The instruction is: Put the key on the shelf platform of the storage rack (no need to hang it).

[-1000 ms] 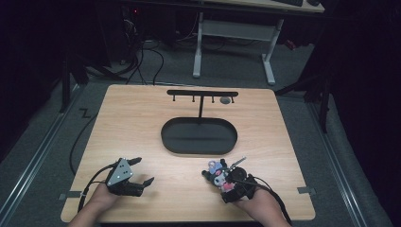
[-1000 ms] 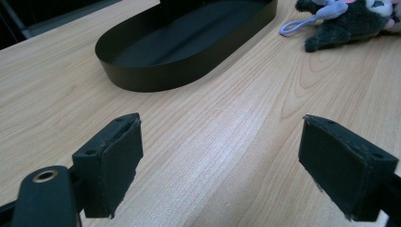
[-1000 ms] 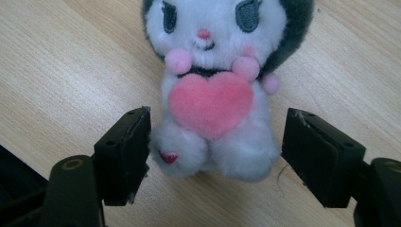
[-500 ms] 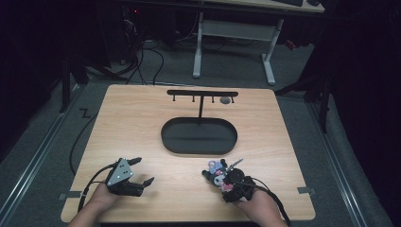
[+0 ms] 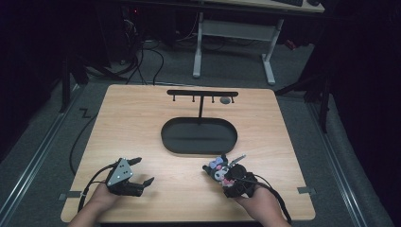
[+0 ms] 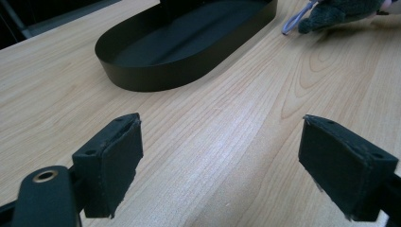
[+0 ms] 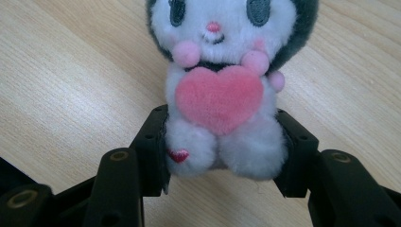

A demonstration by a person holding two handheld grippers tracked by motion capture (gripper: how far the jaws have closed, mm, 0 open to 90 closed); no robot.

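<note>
Near the table's front right, my right gripper (image 7: 222, 156) has just closed its jaws on the fluffy plush (image 7: 222, 90), felt heart in front. Left gripper (image 6: 222, 165) gapes wide; oval black tray (image 5: 198, 136) behind.

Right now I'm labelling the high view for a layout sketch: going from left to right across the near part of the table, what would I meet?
Left gripper, fingers apart over bare wood → plush toy, which the right gripper's fingers have just closed on → right gripper → right hand.
</note>
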